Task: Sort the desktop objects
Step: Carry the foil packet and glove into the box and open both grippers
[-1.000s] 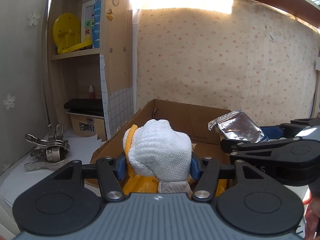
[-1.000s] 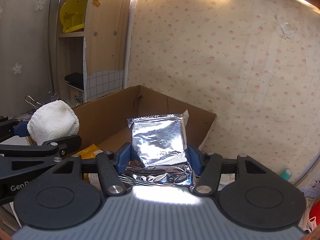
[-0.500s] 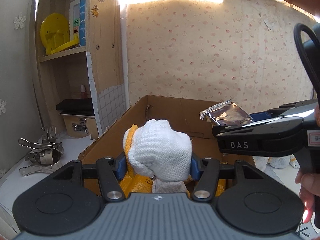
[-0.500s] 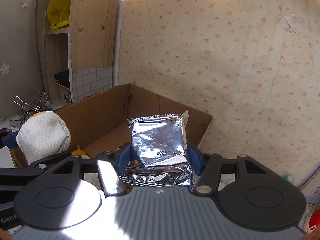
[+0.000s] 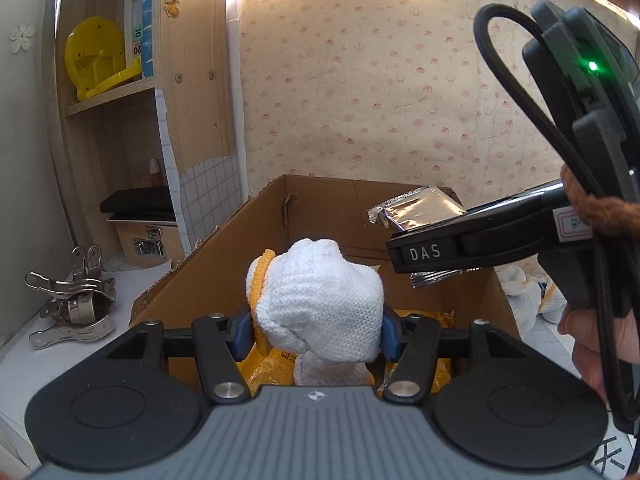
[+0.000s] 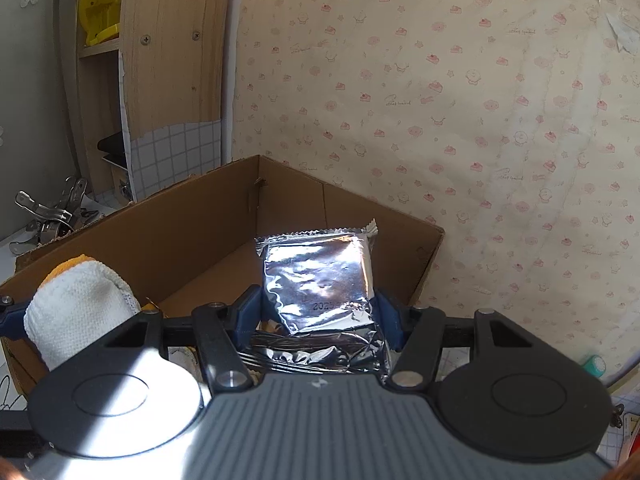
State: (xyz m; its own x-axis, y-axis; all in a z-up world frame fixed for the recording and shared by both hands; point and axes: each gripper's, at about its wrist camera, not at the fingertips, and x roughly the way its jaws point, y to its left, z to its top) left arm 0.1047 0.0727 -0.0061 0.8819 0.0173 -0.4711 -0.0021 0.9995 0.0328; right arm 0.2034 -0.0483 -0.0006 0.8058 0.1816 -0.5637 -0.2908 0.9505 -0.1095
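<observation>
The left gripper (image 5: 316,326) pinches a rolled white glove (image 5: 320,304) directly above the near end of the cardboard box (image 5: 324,208). The right gripper (image 6: 318,314) clamps a foil packet (image 6: 320,280), upright, over the box's right side. For both, the box lies straight below, so each release probably needs only a short descent.

Right gripper (image 6: 318,312): blue pads clamped on either side of a silver foil packet (image 6: 320,280), held upright, crinkled, a printed date partly legible near its lower edge.
Cardboard box (image 6: 180,224): open-topped, brown, behind and below the packet.
White knitted bundle with orange edge (image 6: 76,304): at lower left, over the box's near corner, held between blue pads.
Metal clips (image 6: 52,212): piled left of the box.
Wooden shelf unit (image 6: 176,48): upper left, yellow item (image 6: 98,12) on shelf.
Patterned wallpaper (image 6: 460,100): behind.
</observation>
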